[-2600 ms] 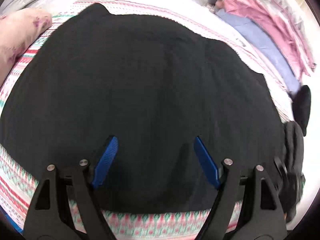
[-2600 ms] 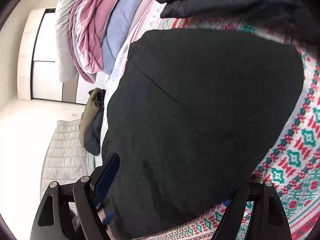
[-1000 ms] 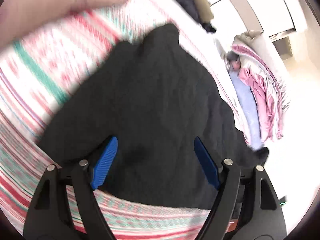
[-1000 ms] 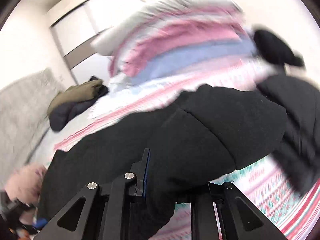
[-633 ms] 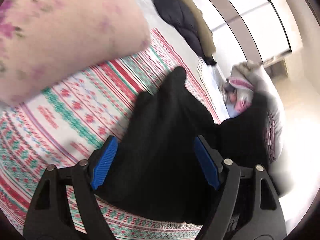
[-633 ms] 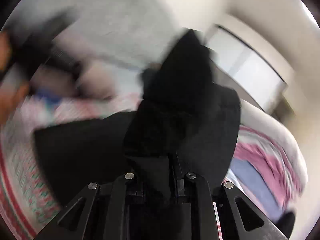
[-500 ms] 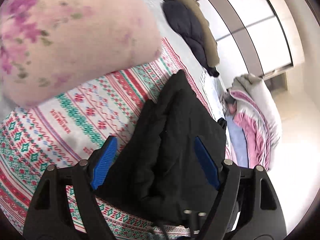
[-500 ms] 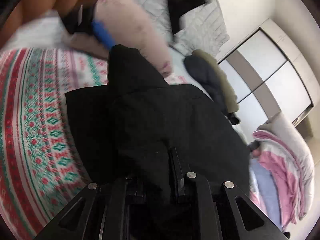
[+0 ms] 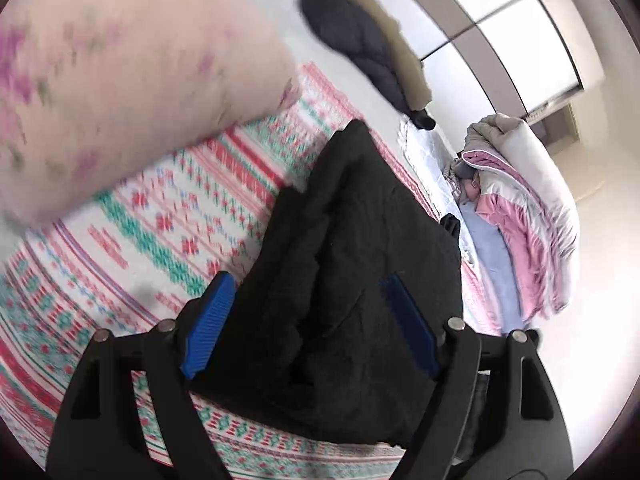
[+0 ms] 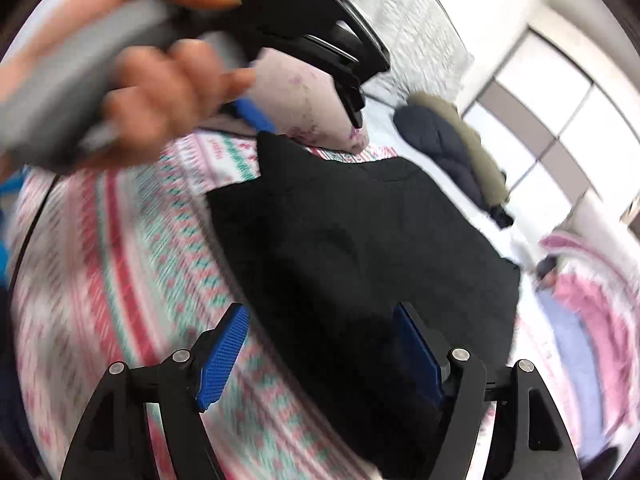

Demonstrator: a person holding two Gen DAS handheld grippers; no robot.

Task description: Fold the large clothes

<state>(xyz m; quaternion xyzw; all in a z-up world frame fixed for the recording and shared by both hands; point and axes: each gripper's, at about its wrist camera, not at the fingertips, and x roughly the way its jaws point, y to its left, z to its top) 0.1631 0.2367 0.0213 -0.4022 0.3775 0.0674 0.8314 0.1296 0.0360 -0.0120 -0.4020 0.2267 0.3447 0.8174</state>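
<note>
A black garment [image 9: 352, 264] lies folded over on itself on the patterned red, green and white blanket [image 9: 132, 248]. My left gripper [image 9: 312, 328] is open, its blue pads on either side of the garment's near edge, holding nothing. My right gripper [image 10: 324, 356] is open over the garment [image 10: 360, 264] and empty. In the right wrist view the person's hand holds the left gripper [image 10: 340, 92] above the garment's far corner.
A pink floral pillow [image 9: 120, 72] lies at the left. A dark jacket with an olive lining [image 9: 372, 44] lies farther back. A pile of pink, white and blue bedding [image 9: 520, 216] is at the right. Wardrobe doors [image 10: 560, 128] stand behind.
My right gripper carried one half of the black garment over the other and has let it go; its jaws are now open. My left gripper swung left, still open.
</note>
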